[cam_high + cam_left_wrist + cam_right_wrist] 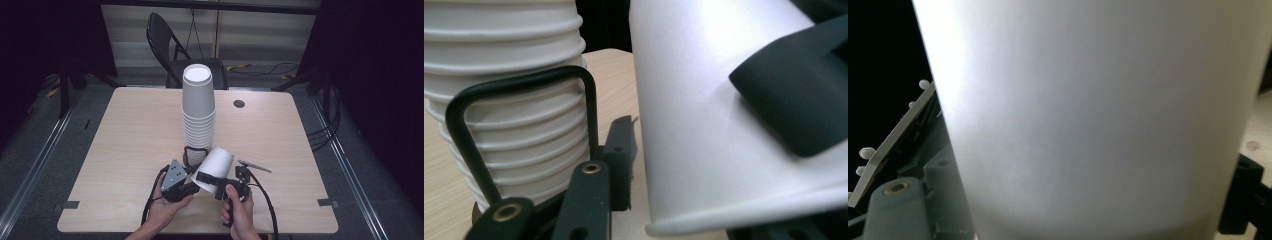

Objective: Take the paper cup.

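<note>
Single white paper cup (pixel 214 165), lifted clear of the table (pixel 125 150) and pinched at its rim by the right gripper (pixel 206 181), long axis tilted, base up toward the cup stack (pixel 198 117) just behind; left gripper (pixel 192 156), fingers spread around the stack's foot, nearer the stack.

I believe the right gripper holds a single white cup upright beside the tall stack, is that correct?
Not quite: the single cup in the right gripper is tilted, not upright, its closed end leaning away from the person. It is beside the tall stack, as the high view shows.
</note>
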A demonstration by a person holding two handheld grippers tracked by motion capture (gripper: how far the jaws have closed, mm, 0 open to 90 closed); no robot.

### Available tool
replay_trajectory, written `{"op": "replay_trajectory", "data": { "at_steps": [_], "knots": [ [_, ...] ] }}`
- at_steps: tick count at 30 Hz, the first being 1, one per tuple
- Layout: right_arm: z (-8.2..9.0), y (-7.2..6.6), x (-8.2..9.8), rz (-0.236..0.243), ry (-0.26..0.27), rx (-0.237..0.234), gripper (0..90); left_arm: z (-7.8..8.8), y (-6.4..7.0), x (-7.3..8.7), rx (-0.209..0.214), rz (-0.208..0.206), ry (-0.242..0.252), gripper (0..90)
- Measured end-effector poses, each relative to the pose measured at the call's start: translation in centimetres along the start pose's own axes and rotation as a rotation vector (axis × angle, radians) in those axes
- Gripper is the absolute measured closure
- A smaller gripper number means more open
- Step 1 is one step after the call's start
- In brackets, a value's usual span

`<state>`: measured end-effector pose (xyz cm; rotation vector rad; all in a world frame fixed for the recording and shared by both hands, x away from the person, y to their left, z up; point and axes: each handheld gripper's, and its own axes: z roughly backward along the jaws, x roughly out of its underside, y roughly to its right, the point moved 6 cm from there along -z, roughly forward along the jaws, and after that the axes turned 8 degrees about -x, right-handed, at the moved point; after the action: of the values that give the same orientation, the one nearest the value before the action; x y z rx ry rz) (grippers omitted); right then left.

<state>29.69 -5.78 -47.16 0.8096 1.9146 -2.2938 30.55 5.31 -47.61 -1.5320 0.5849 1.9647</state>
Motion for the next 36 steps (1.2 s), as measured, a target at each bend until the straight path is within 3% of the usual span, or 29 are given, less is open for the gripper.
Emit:
{"op": "replay_trajectory", "data": {
  "at_steps": [4,8,11,14,18,22,30,34,36],
  "knots": [
    [-0.3,0.1,0.1,-0.012,-0.020,-0.013,12.7,0.2,0.1,-0.1,-0.005,0.023,-0.006,75.2],
    [-0.4,0.0,0.2,0.020,-0.035,-0.022,10.0,0.4,0.0,-0.1,-0.008,0.015,-0.008,78.6],
    [-0.4,0.0,0.0,0.052,-0.030,-0.004,9.4,0.4,-0.1,-0.1,-0.005,0.035,-0.013,81.2],
    [-0.2,0.1,-0.2,0.048,-0.030,-0.004,8.9,0.5,0.0,0.0,0.004,0.039,-0.023,82.5],
    [0.3,0.2,-0.8,0.056,-0.008,0.006,9.3,0.6,0.2,0.0,0.025,0.043,-0.026,83.6],
    [1.1,0.3,-1.7,0.114,0.025,0.025,8.9,0.9,0.3,0.2,0.062,0.059,-0.033,85.0],
    [1.3,0.5,-2.1,0.100,0.017,0.003,8.4,1.5,0.2,0.2,0.078,0.063,-0.050,86.2],
    [2.1,0.7,-3.2,0.111,0.059,0.047,11.2,1.8,0.1,0.4,0.095,0.067,-0.066,86.3],
    [2.5,0.7,-3.6,0.152,0.077,0.056,12.4,1.9,-0.1,0.4,0.092,0.072,-0.091,86.3]
  ]
}}
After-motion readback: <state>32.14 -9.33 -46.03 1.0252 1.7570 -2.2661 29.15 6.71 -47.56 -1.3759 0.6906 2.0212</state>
